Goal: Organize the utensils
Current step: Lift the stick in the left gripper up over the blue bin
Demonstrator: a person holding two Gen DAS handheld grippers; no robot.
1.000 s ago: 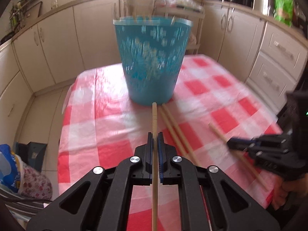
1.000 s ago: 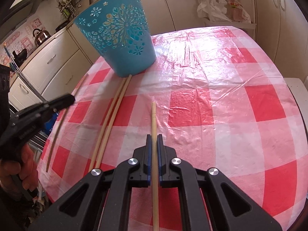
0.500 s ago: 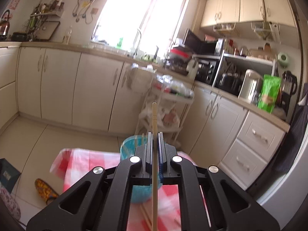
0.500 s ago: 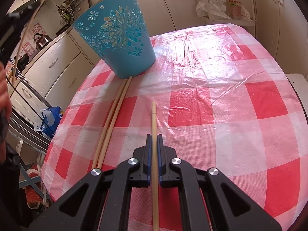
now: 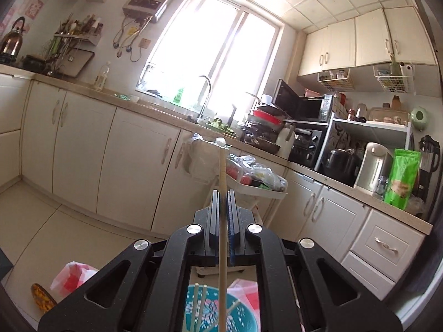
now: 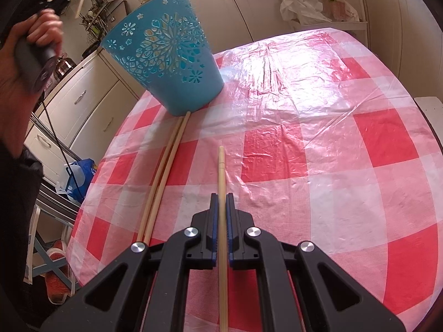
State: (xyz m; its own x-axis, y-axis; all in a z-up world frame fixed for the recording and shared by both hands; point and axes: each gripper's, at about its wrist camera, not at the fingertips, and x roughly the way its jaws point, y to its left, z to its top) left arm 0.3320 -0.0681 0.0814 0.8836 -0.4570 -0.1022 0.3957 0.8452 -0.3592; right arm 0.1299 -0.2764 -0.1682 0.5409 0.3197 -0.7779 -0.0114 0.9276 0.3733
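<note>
My left gripper (image 5: 222,193) is shut on a wooden chopstick (image 5: 221,171) and holds it upright, high over the blue cut-out bucket (image 5: 218,315), which shows a few chopsticks inside. My right gripper (image 6: 222,197) is shut on another chopstick (image 6: 221,171) and holds it low over the red-checked tablecloth (image 6: 318,152), pointing toward the bucket (image 6: 171,63). Two more chopsticks (image 6: 163,171) lie side by side on the cloth, their far ends at the bucket's base. The hand holding the left gripper (image 6: 36,47) shows at the upper left of the right wrist view.
Kitchen cabinets (image 5: 133,166) and a cluttered counter (image 5: 304,138) line the walls. A white trolley (image 5: 257,182) with bags stands beyond the table. The table's left edge (image 6: 83,207) drops to the floor with bags and a folding stand below.
My left gripper has risen and tilted upward with its chopstick, and now stands above the bucket's mouth. My right gripper has stayed still with its chopstick.
</note>
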